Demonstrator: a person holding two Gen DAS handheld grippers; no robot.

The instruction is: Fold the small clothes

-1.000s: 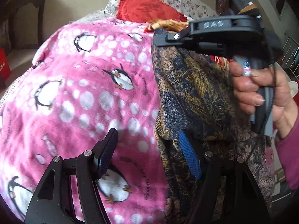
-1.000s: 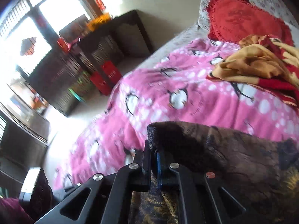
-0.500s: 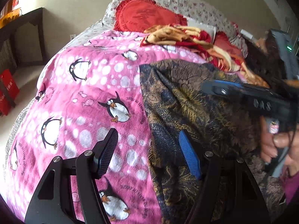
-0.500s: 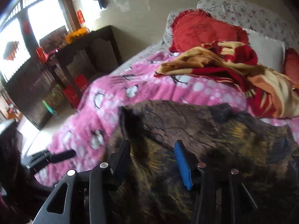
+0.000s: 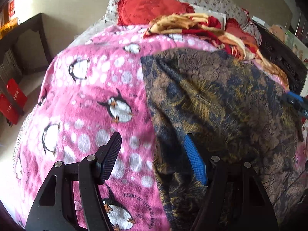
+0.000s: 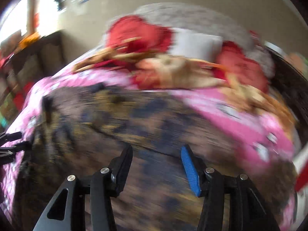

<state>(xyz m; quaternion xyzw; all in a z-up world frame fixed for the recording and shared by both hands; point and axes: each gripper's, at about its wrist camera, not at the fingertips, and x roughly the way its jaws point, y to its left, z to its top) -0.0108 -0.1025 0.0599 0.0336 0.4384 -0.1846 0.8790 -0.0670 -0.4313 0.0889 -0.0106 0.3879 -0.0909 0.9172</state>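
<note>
A dark brown, gold and navy patterned garment [image 5: 221,104] lies spread on the pink penguin blanket [image 5: 92,100]; it also fills the blurred right wrist view [image 6: 146,127]. My left gripper [image 5: 152,157] is open and empty, low over the garment's left edge, its blue pad above the cloth. My right gripper [image 6: 156,165] is open and empty just above the garment's middle. Its tip shows at the right edge of the left wrist view [image 5: 297,105]. The left gripper's tips show at the left edge of the right wrist view [image 6: 11,144].
A crumpled red and yellow cloth [image 5: 202,27] and a red frilled cushion [image 5: 152,7] lie at the bed's head. A dark side table [image 5: 21,44] and red bags [image 5: 13,100] stand on the floor to the left. A dark crate [image 5: 283,65] sits on the right.
The right gripper let go of the garment's corner, opened, and swung away to the right. The garment's lifted flap dropped flat onto the bed. The left gripper stayed open in place.
</note>
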